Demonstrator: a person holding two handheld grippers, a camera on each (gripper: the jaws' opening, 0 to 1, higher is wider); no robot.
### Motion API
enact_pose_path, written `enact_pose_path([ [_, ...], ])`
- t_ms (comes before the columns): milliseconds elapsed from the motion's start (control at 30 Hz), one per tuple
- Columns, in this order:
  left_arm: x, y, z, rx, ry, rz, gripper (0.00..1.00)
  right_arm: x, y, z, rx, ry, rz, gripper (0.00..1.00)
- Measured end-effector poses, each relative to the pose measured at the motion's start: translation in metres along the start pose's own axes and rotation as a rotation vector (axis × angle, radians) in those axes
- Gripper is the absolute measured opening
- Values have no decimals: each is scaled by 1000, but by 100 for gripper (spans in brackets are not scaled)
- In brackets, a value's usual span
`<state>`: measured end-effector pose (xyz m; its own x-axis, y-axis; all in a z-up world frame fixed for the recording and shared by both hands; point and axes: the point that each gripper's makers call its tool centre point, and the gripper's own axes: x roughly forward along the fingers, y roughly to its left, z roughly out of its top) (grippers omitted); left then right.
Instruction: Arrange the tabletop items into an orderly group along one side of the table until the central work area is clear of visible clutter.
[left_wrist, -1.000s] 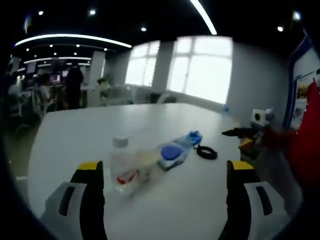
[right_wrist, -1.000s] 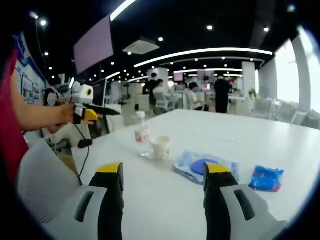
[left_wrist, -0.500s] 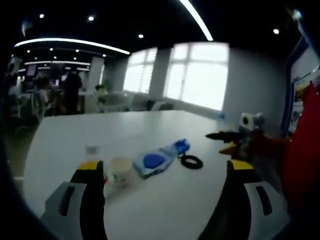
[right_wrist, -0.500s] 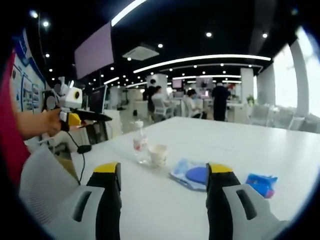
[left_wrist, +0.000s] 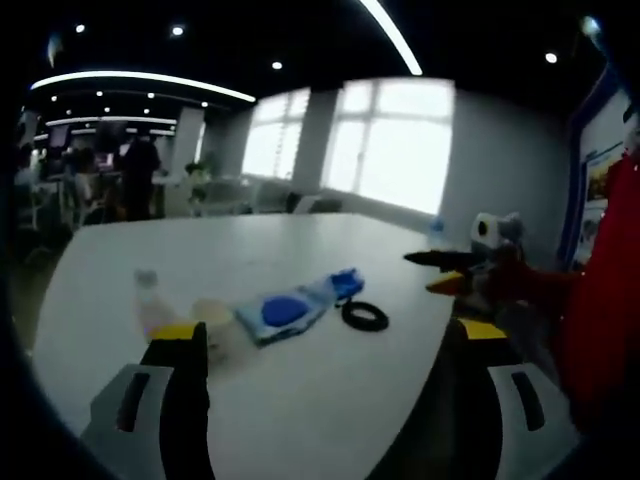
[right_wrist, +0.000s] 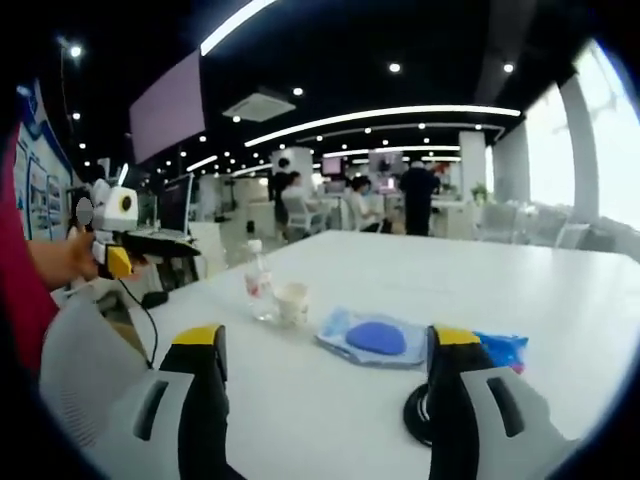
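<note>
While both hand-held grippers, left (left_wrist: 325, 345) and right (right_wrist: 325, 350), hang spread and empty, the bottle (right_wrist: 259, 284), cup (right_wrist: 292, 302), pouch (right_wrist: 375, 338) and black ring (left_wrist: 365, 316) ahead sit mid-worktop (right_wrist: 520, 290), so sorting looks barely begun.

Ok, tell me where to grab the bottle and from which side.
Grip the bottle on its body just under the cap, jaws level, judging by its upright, narrow shape. Come from the side away from the paper cup, which stands close beside it and would likely get knocked. The left gripper is nearer that free side. Both grippers stand open and hold nothing.
</note>
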<state>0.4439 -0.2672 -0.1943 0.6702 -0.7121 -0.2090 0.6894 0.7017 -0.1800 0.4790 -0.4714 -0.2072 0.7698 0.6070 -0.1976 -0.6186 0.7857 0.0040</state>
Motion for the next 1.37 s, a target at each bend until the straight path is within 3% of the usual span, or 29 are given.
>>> enact_pose_path([
  [367, 1, -2, -12, -28, -7, 39, 100, -25, -36, -7, -37, 18, -56, 84],
  [467, 3, 1, -23, -11, 35, 96, 100, -30, -42, -14, -35, 33, -61, 86],
  [600, 3, 0, -30, -30, 38, 116, 100, -32, -47, -28, -19, 57, -70, 88],
  [733, 0, 9, -44, -31, 92, 209, 100, -31, -56, -42, 21, 91, -125, 93],
  [833, -3, 15, -48, -57, 94, 247, 100, -31, -62, -45, 13, 104, -174, 93],
  [867, -3, 15, -47, -58, 88, 249, 100, -34, -67, -47, 2, 122, -217, 93],
  [1067, -2, 16, -51, -58, 100, 259, 100, -35, -60, -39, -36, 107, -250, 94],
  [1167, 0, 20, -51, -66, 103, 258, 100, -37, -60, -48, -43, 149, -270, 96],
  [1367, 5, 27, -53, -56, 123, 244, 100, -42, -58, -54, -31, 156, -294, 95],
])
